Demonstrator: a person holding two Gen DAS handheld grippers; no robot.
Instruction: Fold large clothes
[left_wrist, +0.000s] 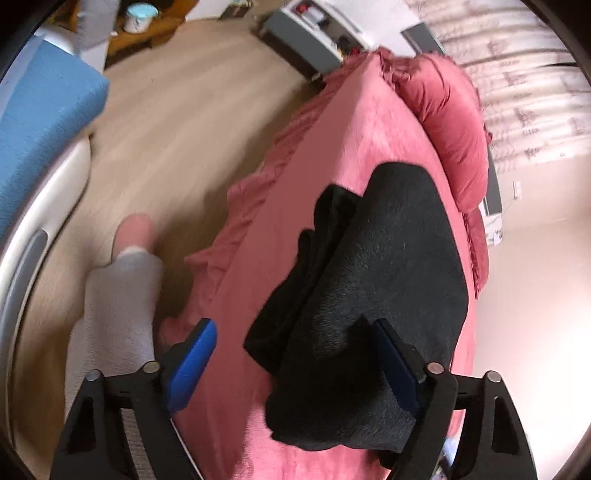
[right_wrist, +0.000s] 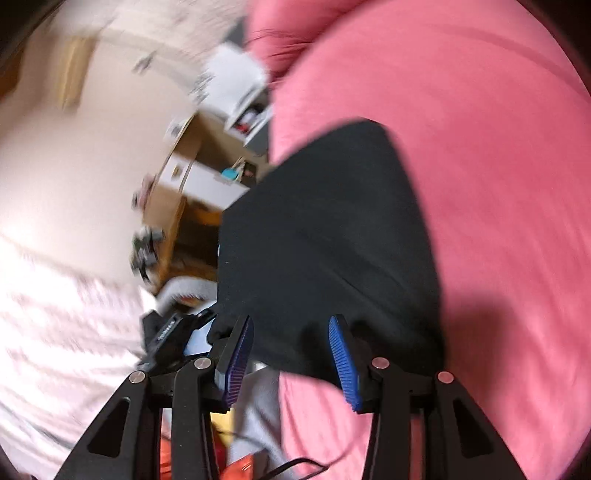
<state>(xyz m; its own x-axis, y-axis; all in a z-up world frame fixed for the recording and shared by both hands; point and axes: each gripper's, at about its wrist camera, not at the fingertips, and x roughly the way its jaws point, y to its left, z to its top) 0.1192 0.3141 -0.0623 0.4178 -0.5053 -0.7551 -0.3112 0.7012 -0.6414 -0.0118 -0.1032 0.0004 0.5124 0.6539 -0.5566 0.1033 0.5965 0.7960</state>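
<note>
Black garment (left_wrist: 376, 280) partly folded on pink bedspread (left_wrist: 303, 155), left gripper (left_wrist: 295, 365) jaws open over its near edge, right gripper (right_wrist: 291, 358) jaws open, unclamped, red pillow (left_wrist: 447, 122) at far end

This is looking like a bedroom in a home: a bed (left_wrist: 332, 155) wearing a pink sheet, with a red pillow (left_wrist: 443, 122) lying at its head, is standing on a wood floor (left_wrist: 177, 122), patterned curtains (left_wrist: 517, 74) hanging behind it.
</note>
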